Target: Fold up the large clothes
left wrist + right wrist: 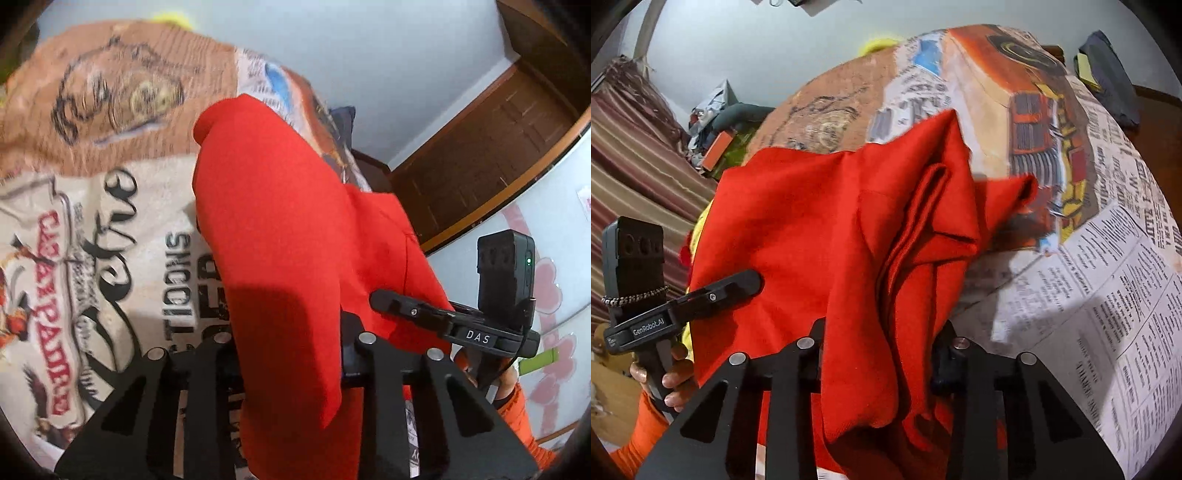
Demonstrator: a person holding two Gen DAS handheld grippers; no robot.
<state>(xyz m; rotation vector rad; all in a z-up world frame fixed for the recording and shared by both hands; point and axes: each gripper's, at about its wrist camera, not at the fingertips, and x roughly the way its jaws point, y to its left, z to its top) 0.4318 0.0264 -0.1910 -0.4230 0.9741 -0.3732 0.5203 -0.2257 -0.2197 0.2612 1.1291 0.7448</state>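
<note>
Left gripper [288, 354] and right gripper [879, 354] each clamped on red garment [812, 229] edge, above printed bedspread [1108, 295].

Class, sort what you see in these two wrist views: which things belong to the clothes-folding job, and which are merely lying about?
Part of the job:
- red garment
- left gripper, closed on the garment
- right gripper, closed on the garment
- printed bedspread, the surface under the garment

Just lying about:
- dark cloth at the far edge
- clutter pile by the wall
- wooden door
</note>
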